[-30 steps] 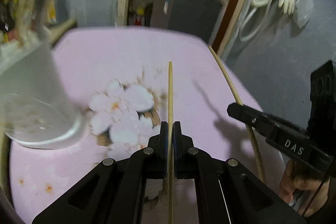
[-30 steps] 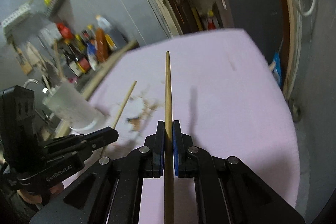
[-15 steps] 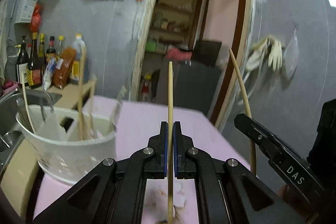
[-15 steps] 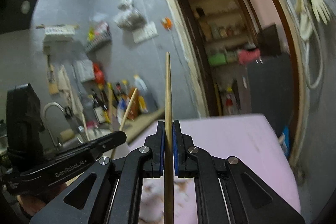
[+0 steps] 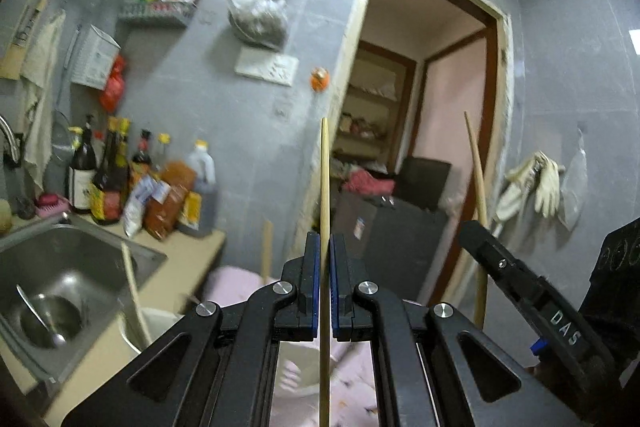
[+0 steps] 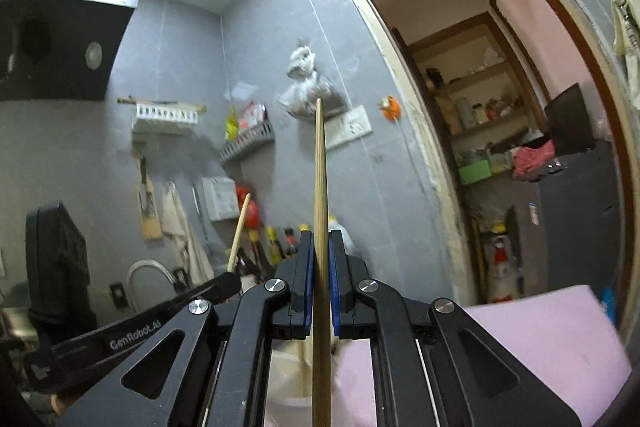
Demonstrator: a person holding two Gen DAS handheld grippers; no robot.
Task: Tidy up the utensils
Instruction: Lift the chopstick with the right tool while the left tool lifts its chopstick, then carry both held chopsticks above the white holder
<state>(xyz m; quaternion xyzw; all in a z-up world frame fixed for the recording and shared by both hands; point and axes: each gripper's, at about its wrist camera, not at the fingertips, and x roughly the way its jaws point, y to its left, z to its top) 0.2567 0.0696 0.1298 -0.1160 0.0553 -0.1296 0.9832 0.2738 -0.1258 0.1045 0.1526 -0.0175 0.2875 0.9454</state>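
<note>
Left gripper [image 5: 325, 247] clamps a chopstick [image 5: 324, 187]; right gripper [image 6: 319, 243] clamps another chopstick [image 6: 320, 187], both mid-frame against open wall.

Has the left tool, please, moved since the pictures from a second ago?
Yes. The left tool, shut on its chopstick, has tipped upward: its view then faced the pink tabletop, and now faces the doorway.

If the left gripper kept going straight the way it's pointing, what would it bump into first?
Probably nothing close. The left gripper, shut on a chopstick, points level at the grey wall beside the doorway. The way looks free until that wall, though depth is hard to judge.
</note>
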